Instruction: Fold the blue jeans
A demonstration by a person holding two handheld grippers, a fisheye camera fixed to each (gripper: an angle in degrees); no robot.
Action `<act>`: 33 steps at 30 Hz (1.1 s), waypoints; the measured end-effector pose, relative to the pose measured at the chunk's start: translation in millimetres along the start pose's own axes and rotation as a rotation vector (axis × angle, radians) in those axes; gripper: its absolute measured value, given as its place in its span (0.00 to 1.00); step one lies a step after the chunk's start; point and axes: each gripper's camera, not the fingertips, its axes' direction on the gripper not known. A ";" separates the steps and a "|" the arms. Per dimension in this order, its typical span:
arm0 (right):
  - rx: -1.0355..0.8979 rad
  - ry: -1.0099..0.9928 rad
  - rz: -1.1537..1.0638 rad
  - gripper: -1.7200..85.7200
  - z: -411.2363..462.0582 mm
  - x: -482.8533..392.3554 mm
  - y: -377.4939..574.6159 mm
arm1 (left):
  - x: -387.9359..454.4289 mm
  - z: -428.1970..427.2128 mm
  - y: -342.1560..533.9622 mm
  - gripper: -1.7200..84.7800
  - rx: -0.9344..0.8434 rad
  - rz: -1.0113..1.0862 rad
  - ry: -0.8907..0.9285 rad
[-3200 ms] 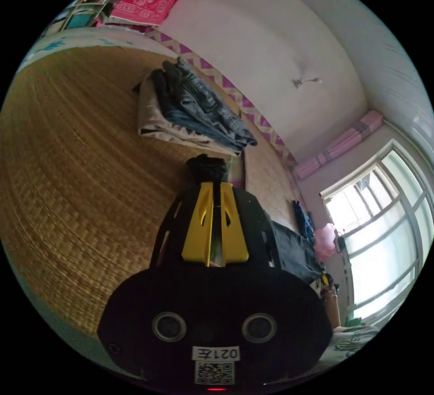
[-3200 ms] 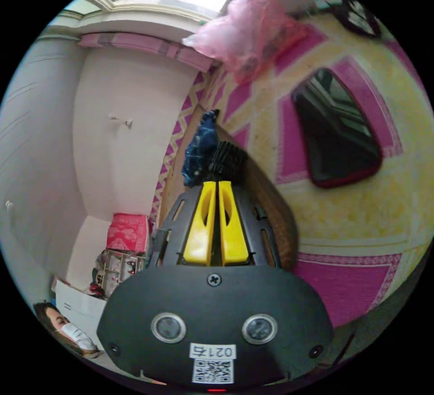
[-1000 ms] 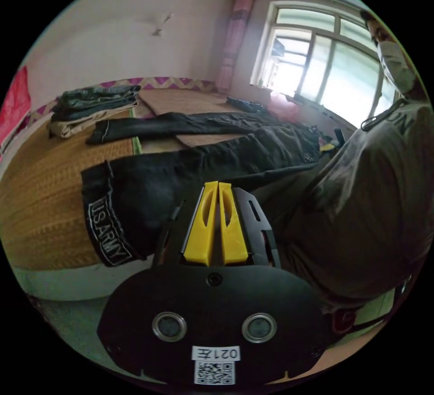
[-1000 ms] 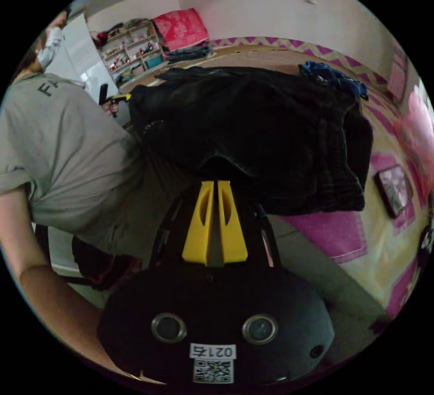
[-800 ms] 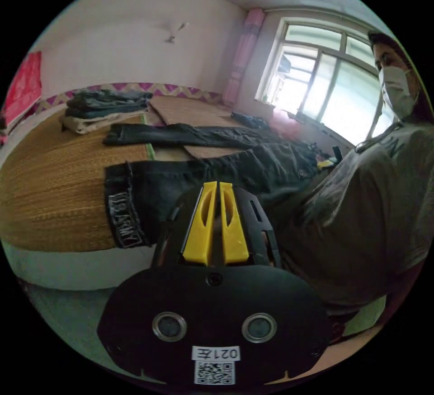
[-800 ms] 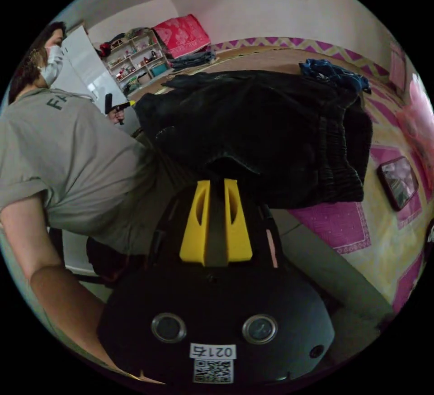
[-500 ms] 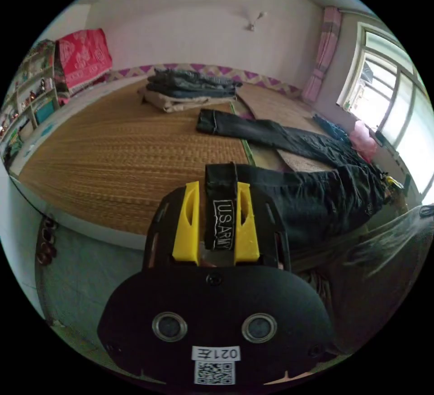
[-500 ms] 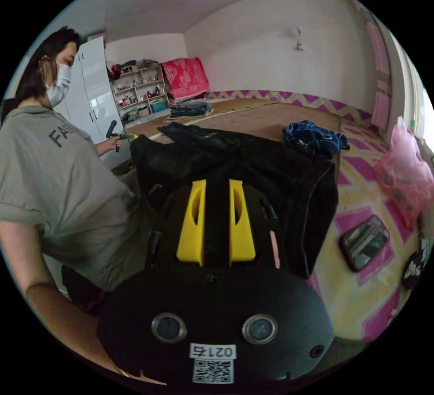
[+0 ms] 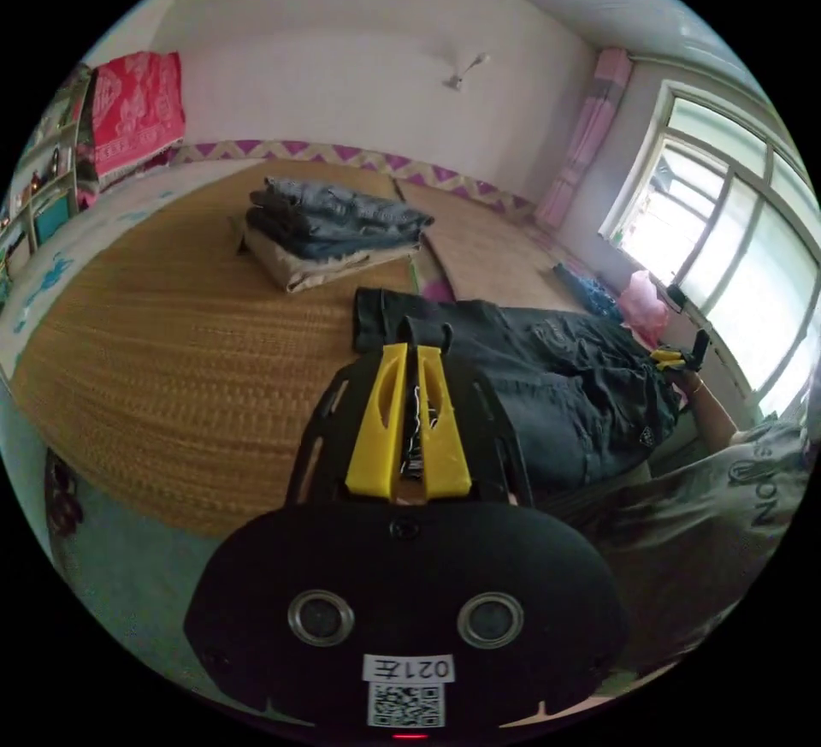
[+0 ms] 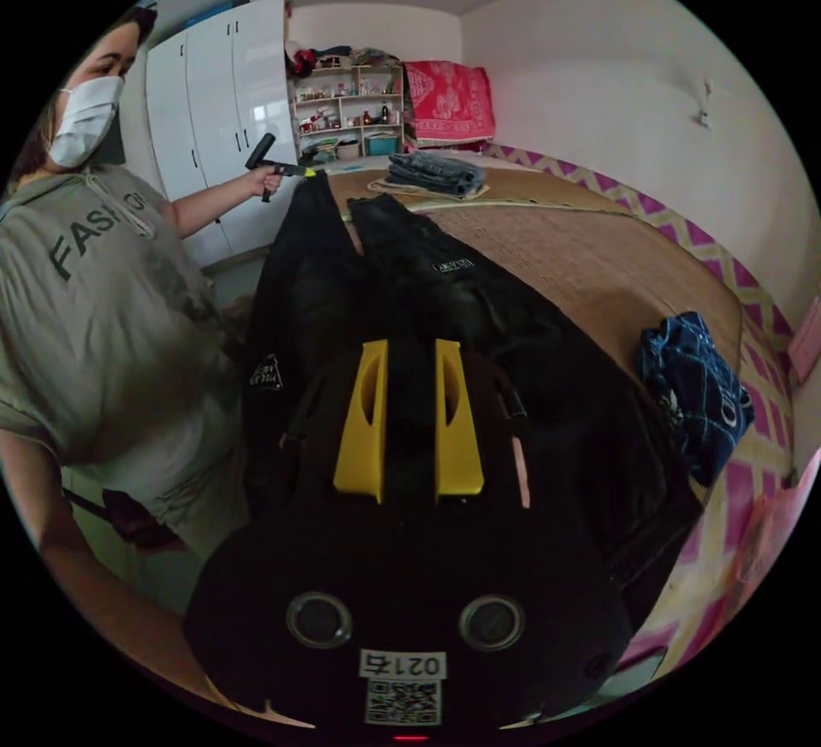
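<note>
Dark jeans [image 9: 547,370] lie lengthwise on a woven mat [image 9: 171,353], one leg beside the other, the waist end hanging toward a person in a grey shirt [image 10: 94,311]. The left hand-held gripper [image 9: 409,405] has its yellow jaws narrow, pinching the cuff of the near leg, which stands between them. In the right gripper view the same hand-held gripper appears far off at the leg end [image 10: 291,171], held in the person's hand [image 10: 267,180]. The right hand-held gripper [image 10: 409,417] has its jaws parted, with dark cloth of the waist lying in the gap; whether both jaws press on it cannot be told. In the left gripper view that hand-held gripper shows by the waist end near the window [image 9: 680,356]. A stack of folded clothes [image 9: 329,225] sits on the mat beyond the cuffs, well apart from the jeans. A crumpled blue garment [image 10: 697,392] lies beside the waist. A red patterned cloth [image 10: 449,101] hangs by the shelves [image 10: 346,118], next to white cupboards [image 10: 214,114].
</note>
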 end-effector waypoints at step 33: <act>-0.240 0.121 0.288 0.12 107.1 183.7 -59.3 | 40.0 96.5 -37.3 0.01 -0.103 0.189 -0.020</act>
